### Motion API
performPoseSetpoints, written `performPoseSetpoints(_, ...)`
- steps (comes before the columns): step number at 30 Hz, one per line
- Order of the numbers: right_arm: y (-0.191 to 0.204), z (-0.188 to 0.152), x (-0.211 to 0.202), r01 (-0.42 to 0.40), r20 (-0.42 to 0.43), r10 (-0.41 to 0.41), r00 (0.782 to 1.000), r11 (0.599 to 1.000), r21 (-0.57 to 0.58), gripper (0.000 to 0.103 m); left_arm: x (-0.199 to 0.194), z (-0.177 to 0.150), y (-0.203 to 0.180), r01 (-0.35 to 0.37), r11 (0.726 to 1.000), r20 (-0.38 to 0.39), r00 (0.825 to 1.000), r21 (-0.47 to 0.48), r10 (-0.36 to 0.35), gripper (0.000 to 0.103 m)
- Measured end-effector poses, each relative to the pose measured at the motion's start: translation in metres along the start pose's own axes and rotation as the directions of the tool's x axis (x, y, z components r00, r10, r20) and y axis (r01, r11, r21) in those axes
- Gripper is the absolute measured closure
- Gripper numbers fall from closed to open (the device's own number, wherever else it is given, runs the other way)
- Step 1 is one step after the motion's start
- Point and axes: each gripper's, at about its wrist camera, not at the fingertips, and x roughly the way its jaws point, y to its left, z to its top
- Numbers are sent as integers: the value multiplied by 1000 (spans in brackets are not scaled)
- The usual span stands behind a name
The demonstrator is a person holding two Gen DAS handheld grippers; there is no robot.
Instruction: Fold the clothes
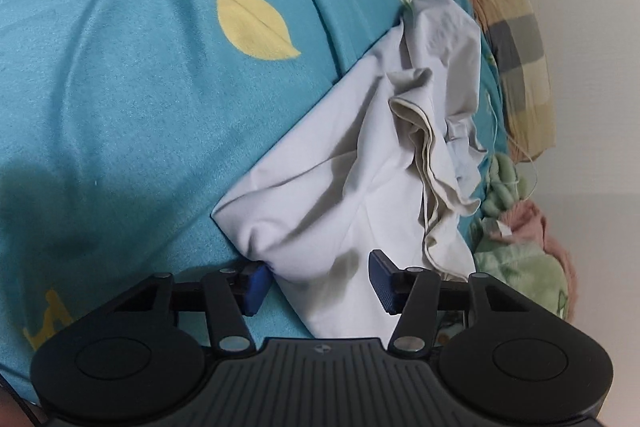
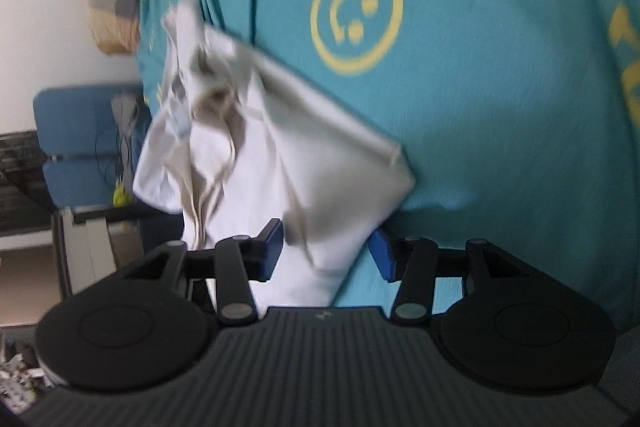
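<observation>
White garment (image 1: 340,195) lies crumpled on teal sheet (image 1: 120,87) (no readable writing); left gripper (image 1: 320,287) and right gripper (image 2: 326,253) released.

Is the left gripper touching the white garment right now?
Touching. In the left wrist view the white garment bulges between the left gripper, its cloth lying against the left pad; the jaws stand open, not clamped.

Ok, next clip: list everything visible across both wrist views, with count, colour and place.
white garment: one, white, crumpled on the bedsheet, a corner between each gripper's jaws
bedsheet: one, teal with yellow prints, under the garment
checked pillow: one, beige and grey, at the bed's edge by the wall
green cloth: one, pale green, beside the garment
pink cloth: one, pink, next to the green cloth
chair: one, blue, beside the bed
left gripper: black, blue pads, open
right gripper: black, blue pads, open
</observation>
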Motion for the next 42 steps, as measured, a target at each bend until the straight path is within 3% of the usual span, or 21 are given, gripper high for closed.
performPoseSetpoints(2, 0, 2, 1, 2, 31, -2, 1000, 1000, -8, 54, 0, 0, -2, -7, 1000, 17, 1000, 12, 7, 57)
performPoseSetpoints(4, 2, 2, 3, 13, 51, -12, 999, 1000, -24, 61, 0, 1, -5, -16, 999, 32, 999, 33, 15, 71)
performPoseSetpoints(6, 6, 1, 5, 25, 68, -21, 997, 998, -63, 81, -3, 2, -7, -7, 999, 47, 999, 42, 5, 80)
performPoseSetpoints(9, 9, 3, 3, 5, 76, 2, 997, 995, -96, 91, -11, 3, -11, 24, 998, 63, 998, 54, -27, 86)
performPoseSetpoints(12, 16, 6, -6, -41, 85, 51, 995, 992, -120, 93, -20, 9, -23, 70, 994, 63, 995, 82, -76, 91)
performPoseSetpoints(16, 36, 9, -26, -111, 107, 128, 986, 982, -153, 94, -42, 16, -44, 147, 986, 67, 986, 79, -153, 95)
performPoseSetpoints(19, 56, 7, -48, -158, 128, 186, 974, 967, -200, 94, -66, 11, -73, 164, 974, 96, 979, 155, -180, 96)
performPoseSetpoints(25, 71, -7, -100, -221, 162, 264, 951, 944, -246, 95, -119, -13, -96, 207, 957, 102, 968, 204, -231, 97)
performPoseSetpoints(29, 62, -26, -137, -238, 170, 285, 943, 938, -252, 95, -155, -40, -91, 212, 954, 85, 968, 213, -234, 97)
performPoseSetpoints(36, 20, -72, -197, -242, 163, 287, 944, 938, -249, 95, -216, -96, -44, 222, 957, 67, 969, 185, -237, 97)
performPoseSetpoints(42, 14, -80, -201, -224, 164, 266, 950, 946, -234, 95, -220, -97, -43, 209, 965, 76, 972, 160, -223, 96)
